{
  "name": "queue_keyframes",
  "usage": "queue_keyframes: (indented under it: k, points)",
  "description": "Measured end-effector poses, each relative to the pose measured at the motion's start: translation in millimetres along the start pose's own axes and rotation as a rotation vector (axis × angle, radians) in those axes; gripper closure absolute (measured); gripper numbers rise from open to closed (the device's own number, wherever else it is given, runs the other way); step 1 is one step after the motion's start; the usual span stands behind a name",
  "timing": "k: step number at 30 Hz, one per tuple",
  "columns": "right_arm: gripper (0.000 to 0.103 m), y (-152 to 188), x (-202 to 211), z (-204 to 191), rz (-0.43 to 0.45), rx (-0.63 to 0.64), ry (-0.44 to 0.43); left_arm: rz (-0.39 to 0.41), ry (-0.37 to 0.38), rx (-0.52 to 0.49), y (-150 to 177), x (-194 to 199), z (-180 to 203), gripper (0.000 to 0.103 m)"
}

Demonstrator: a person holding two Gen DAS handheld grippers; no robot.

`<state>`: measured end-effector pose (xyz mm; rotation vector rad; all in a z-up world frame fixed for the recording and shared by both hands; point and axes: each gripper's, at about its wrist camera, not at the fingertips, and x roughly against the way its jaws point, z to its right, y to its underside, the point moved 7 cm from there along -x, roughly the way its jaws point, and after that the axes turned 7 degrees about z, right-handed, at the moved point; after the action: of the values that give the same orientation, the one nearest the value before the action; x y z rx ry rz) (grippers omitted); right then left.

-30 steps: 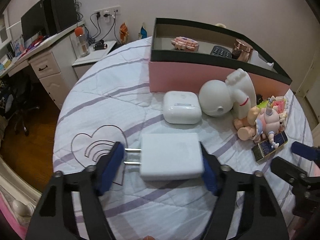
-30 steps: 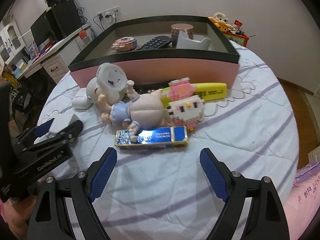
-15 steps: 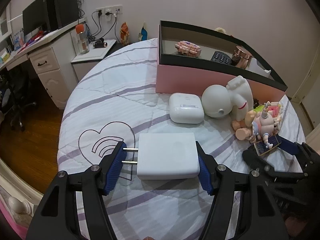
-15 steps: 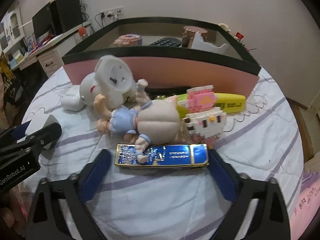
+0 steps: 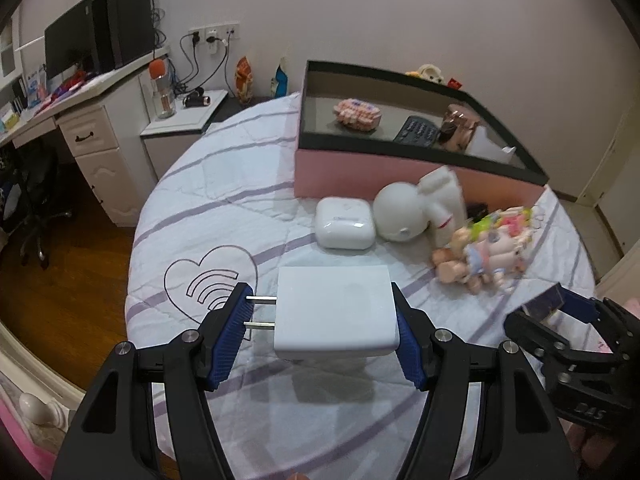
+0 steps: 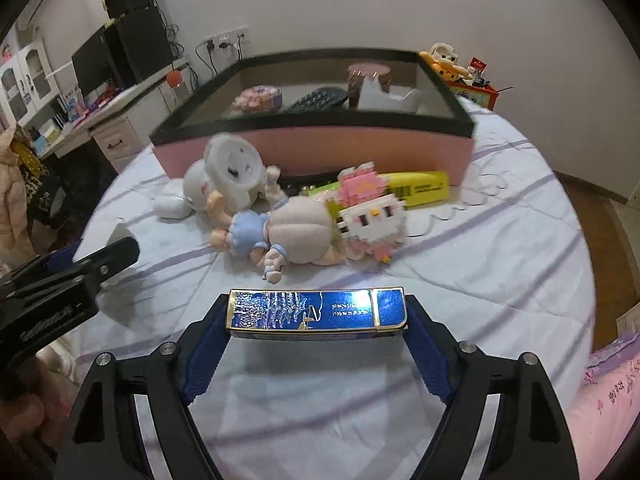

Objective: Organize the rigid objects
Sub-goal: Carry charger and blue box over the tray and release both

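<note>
**Both tools loaded above a round bed**

Centrally in the left wrist view, the left tool [image 5: 320,332] grasps a white plug adapter [image 5: 335,312]: one blue pad presses the tips of its two metal prongs, the other its opposite end face. The adapter is clear of the bed [image 5: 224,208], and its shadow falls on the striped white cover below. In the right wrist view, the right tool [image 6: 318,334] is clenched on a shiny blue rectangular case [image 6: 318,312] with gold edging, gripped end to end and likewise lifted off the cover; its shadow lies beneath. Each tool appears at the margin of the other's view.

A pink box with a black rim [image 6: 320,148] stands toward the far edge of the bed. Inside it lie a pink block model [image 5: 357,111], a dark remote control [image 5: 416,131], a copper-coloured jar [image 5: 458,126] and a white object that cannot be identified. Against the near wall of the box lie a white rounded case [image 5: 345,227], a white robot figure [image 5: 416,210] on its side, a doll in a blue dress [image 6: 280,232], a pink-and-white block cat [image 6: 368,216] touching the doll, and a yellow box [image 6: 420,190] behind the cat.

Beyond the left edge of the bed stand a white desk [image 5: 92,136] with a monitor [image 5: 70,48] and a low cabinet carrying a bottle [image 5: 162,92].
</note>
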<state>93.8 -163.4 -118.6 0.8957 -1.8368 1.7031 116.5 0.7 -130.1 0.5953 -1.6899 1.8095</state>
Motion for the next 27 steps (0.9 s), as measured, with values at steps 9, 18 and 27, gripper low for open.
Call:
queue_keyframes:
  k: [9,18,27]
  points:
    - [0.020,-72,52,18,0.139,-0.014,-0.033,0.087,0.044,-0.039,-57,28,28,0.036]
    - [0.020,-157,29,20,0.190,0.006,-0.047,0.149,0.059,-0.068,-152,7,47,0.036]
    - [0.020,-223,-73,32,0.083,-0.010,-0.026,0.032,0.049,-0.093,-205,-97,60,0.036]
